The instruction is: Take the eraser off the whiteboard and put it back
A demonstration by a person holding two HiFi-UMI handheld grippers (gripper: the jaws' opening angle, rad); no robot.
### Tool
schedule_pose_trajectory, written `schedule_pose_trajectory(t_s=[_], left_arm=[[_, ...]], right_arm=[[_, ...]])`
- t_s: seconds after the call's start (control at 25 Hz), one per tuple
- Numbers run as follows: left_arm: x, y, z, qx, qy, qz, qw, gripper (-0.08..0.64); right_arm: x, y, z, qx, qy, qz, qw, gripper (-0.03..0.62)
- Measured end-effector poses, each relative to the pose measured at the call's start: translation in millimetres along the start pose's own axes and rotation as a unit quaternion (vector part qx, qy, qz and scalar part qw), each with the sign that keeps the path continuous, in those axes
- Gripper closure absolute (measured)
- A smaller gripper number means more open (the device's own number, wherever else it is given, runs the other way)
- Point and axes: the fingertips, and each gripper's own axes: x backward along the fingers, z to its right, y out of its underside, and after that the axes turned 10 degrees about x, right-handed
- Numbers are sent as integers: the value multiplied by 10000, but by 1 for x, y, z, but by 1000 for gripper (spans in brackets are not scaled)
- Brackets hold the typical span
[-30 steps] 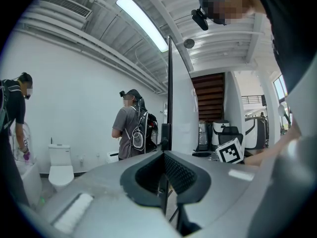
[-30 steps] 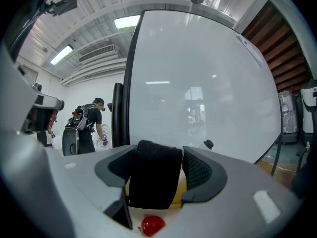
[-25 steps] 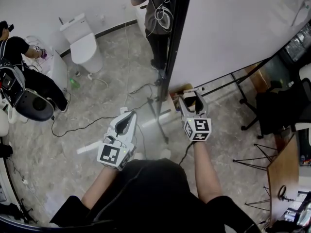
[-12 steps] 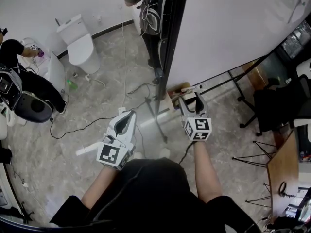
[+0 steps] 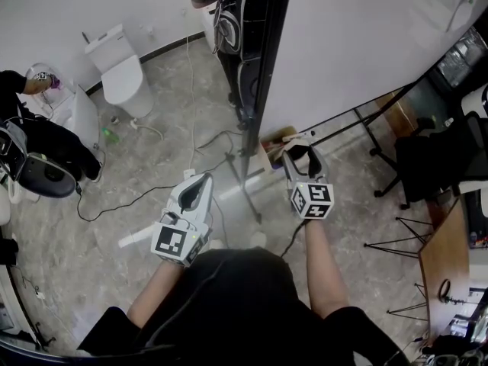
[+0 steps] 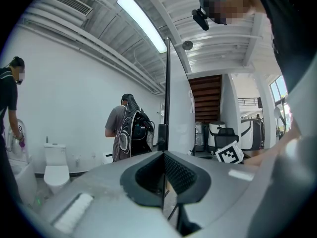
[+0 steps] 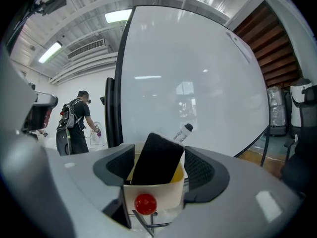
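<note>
The eraser (image 7: pixel 157 157) leans crooked in its cream holder (image 7: pixel 153 196) by the whiteboard (image 7: pixel 208 73) – a pad snagging its raised corner if the right gripper (image 7: pixel 159 166) backs off could tip it out. It stands between those jaws, which have just been opening and clear it on both sides; the left gripper (image 6: pixel 163 177) is closed on nothing

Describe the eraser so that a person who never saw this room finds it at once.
Start at the big whiteboard. Low in front of it sits a cream holder, and the eraser leans in it, tilted. It is the flat black block, unlike the thin white marker with a black cap behind it.
</note>
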Motion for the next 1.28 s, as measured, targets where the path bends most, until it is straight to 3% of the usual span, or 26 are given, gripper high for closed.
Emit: schedule_pose_trajectory(t_s=[0.8,1.12,1.28], left_arm=[[1,-2,3,-16,263,25,9996,555],[-7,1,17,-121,582,-23,9982,555],[-11,4,27,-116,757,-48,9970,555]], right_arm=[[44,-18,2,-52,342,192,9992,272],[98,-47,-13,39,471,488,9977,532],[123,-63,-25,209,394,583,9973,574]])
